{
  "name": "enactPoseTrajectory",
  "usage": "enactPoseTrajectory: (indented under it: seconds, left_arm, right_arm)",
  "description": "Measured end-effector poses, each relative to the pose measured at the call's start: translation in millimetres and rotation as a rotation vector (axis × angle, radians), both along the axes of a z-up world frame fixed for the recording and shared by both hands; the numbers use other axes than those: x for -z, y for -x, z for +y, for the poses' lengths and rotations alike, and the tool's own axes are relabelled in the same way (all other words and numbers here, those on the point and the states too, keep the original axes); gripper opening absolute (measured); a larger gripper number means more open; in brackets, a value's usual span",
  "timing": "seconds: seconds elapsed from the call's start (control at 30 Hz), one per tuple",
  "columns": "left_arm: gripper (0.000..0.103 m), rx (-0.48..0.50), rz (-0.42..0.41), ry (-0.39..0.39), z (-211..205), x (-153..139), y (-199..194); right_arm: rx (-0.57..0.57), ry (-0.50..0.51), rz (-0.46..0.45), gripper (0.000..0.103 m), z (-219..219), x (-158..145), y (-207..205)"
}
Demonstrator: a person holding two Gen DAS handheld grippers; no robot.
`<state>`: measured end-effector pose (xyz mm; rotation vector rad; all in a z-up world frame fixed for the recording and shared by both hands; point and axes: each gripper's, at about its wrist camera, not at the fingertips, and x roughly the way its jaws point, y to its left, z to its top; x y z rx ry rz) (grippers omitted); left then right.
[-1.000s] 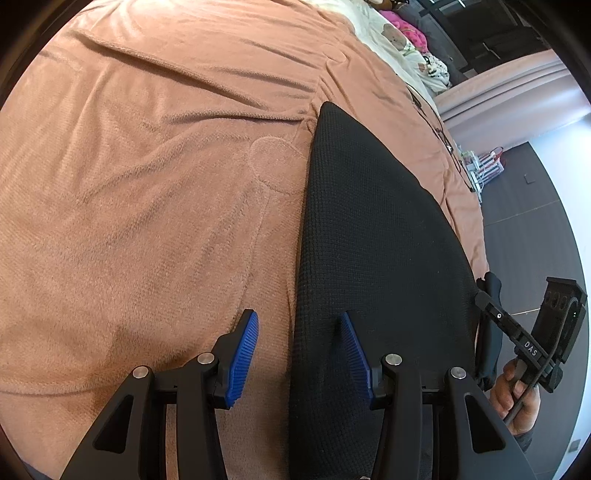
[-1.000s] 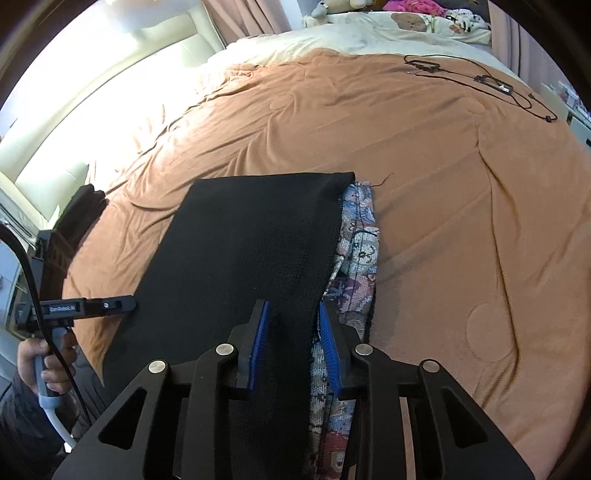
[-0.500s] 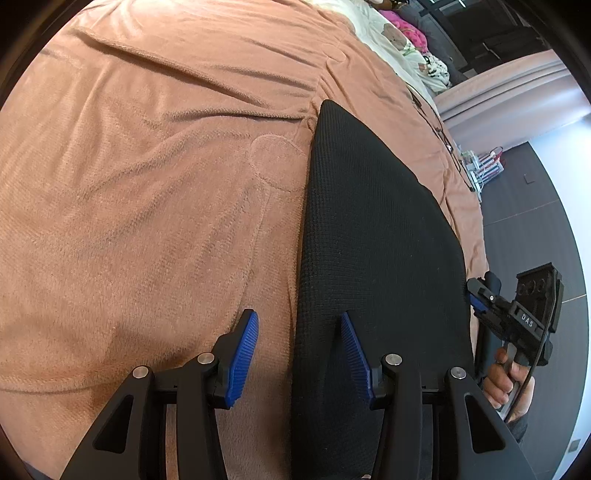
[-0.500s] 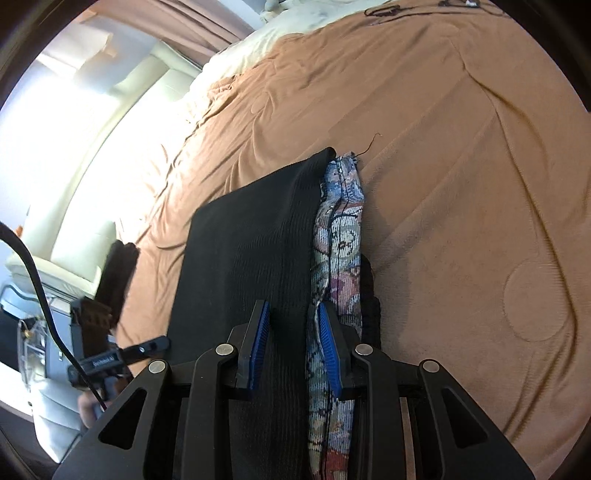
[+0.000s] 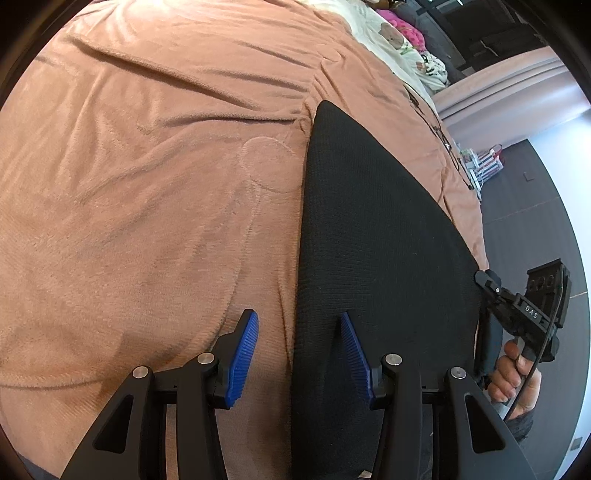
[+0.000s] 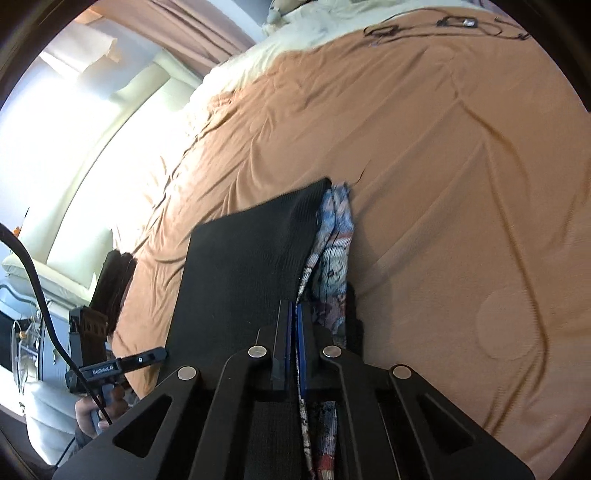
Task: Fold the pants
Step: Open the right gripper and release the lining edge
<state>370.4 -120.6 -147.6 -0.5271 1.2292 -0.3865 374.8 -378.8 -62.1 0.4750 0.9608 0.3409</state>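
The black knit pants lie flat on the brown bedspread, with a patterned blue and red lining showing along one long edge. My left gripper is open, its blue fingers astride the pants' left edge near the bed's front. My right gripper is shut on the patterned edge of the pants, and the cloth rises between the blue pads. The right gripper also shows in the left wrist view at the pants' far side.
Cream bedding and soft toys lie at the head of the bed. Black cables lie on the bedspread at the far end. A pale padded bench and dark floor flank the bed.
My right gripper has closed from open onto the patterned edge of the pants and tilted. The left gripper has stayed open and still.
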Motion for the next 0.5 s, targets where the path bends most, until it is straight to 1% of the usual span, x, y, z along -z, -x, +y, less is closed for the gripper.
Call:
enactPoseTrajectory:
  seconds: [0.07, 0.2, 0.27, 0.33, 0.5]
  left_arm:
    - [0.049, 0.001, -0.003, 0.002, 0, -1, 0]
    - [0.049, 0.006, -0.003, 0.012, -1, 0, 1]
    - [0.049, 0.013, 0.007, 0.018, -3, 3, 2]
    - [0.049, 0.018, 0.022, 0.03, -5, 7, 3]
    - [0.048, 0.03, 0.033, 0.04, -5, 8, 11]
  right_arm:
    - [0.014, 0.021, -0.007, 0.0, -2, -4, 3]
    - [0.042, 0.031, -0.001, 0.0, -9, -7, 15]
    - [0.027, 0.021, 0.02, 0.0, -9, -3, 17]
    - [0.022, 0.039, 0.056, 0.0, -4, 8, 17]
    - [0.029, 0.055, 0.077, 0.0, 3, 18, 13]
